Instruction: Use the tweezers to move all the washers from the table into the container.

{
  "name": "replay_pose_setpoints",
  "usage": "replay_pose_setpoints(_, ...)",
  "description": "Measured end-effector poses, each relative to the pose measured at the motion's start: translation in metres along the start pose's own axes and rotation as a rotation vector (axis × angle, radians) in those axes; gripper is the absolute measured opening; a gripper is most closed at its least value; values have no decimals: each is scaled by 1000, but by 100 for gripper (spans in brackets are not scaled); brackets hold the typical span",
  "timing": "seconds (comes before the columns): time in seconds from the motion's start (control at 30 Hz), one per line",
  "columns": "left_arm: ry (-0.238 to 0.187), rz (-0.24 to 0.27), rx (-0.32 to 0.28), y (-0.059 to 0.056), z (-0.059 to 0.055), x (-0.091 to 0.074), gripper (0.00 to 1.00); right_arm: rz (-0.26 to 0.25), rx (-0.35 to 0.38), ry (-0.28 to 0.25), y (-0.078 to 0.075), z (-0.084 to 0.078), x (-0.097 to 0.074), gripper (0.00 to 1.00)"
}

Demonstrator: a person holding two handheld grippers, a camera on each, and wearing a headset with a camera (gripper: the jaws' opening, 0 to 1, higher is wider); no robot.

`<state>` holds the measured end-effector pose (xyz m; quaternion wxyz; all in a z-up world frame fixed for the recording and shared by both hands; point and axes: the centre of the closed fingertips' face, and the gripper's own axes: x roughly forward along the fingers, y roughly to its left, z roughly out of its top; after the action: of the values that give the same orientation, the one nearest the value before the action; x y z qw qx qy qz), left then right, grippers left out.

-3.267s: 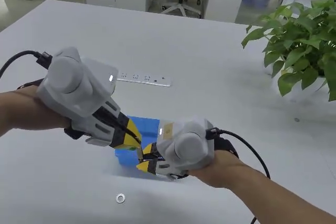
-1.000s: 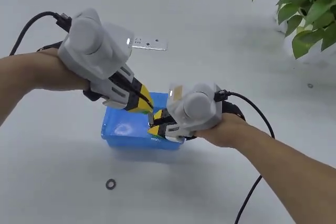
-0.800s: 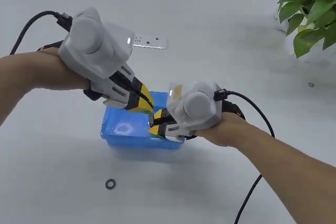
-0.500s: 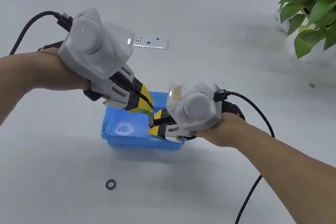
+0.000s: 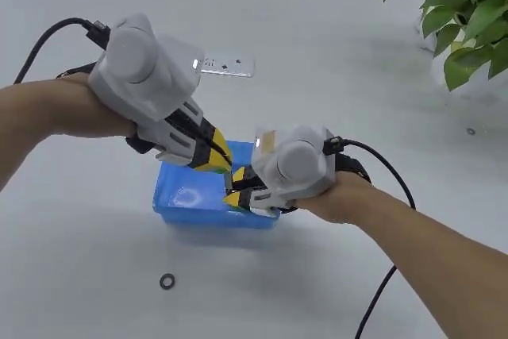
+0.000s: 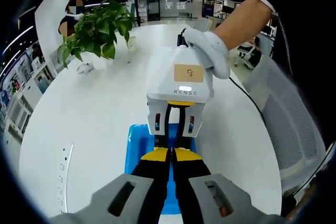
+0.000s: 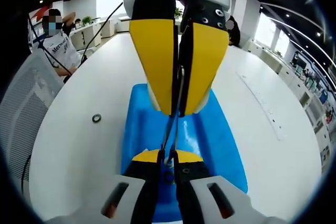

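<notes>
White tabletop (image 5: 357,77) is carrying the blue container (image 5: 186,196); above it the left gripper (image 5: 222,161) and right gripper (image 5: 232,194) are meeting, both jaw pairs pressing together on the tweezers (image 7: 174,113), likely for a drop inside. One washer (image 5: 167,281) is lying at the container's 7 o'clock.

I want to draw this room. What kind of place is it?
Probably an office or a lab. There is a big white table with a power strip on it, a leafy plant, and a mesh office chair close by.
</notes>
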<state>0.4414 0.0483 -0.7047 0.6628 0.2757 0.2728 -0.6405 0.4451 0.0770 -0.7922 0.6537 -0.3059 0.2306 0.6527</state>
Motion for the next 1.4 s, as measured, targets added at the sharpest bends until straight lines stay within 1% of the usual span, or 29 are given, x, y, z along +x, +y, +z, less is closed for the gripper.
replay_pose_setpoints(0.4, 4, 22, 27, -6, 14, -14, 5, -27, -20, -11, 2, 17, -14, 11)
replay_pose_setpoints(0.67, 7, 36, 42, -17, 23, -27, 5, -40, -40, -14, 9, 29, -23, 11)
replay_pose_setpoints(0.87, 12, 49, 56, -28, 28, -38, 5, -49, -55, -17, 17, 40, -29, 11)
replay_pose_setpoints(1.07, 17, 60, 62, -40, 30, -47, 5, -53, -65, -22, 27, 50, -32, 11)
replay_pose_setpoints(1.23, 20, 63, 59, -55, 28, -51, 5, -47, -73, -24, 40, 56, -31, 11)
replay_pose_setpoints(1.4, 22, 64, 53, -66, 25, -54, 5, -40, -76, -29, 54, 60, -28, 11)
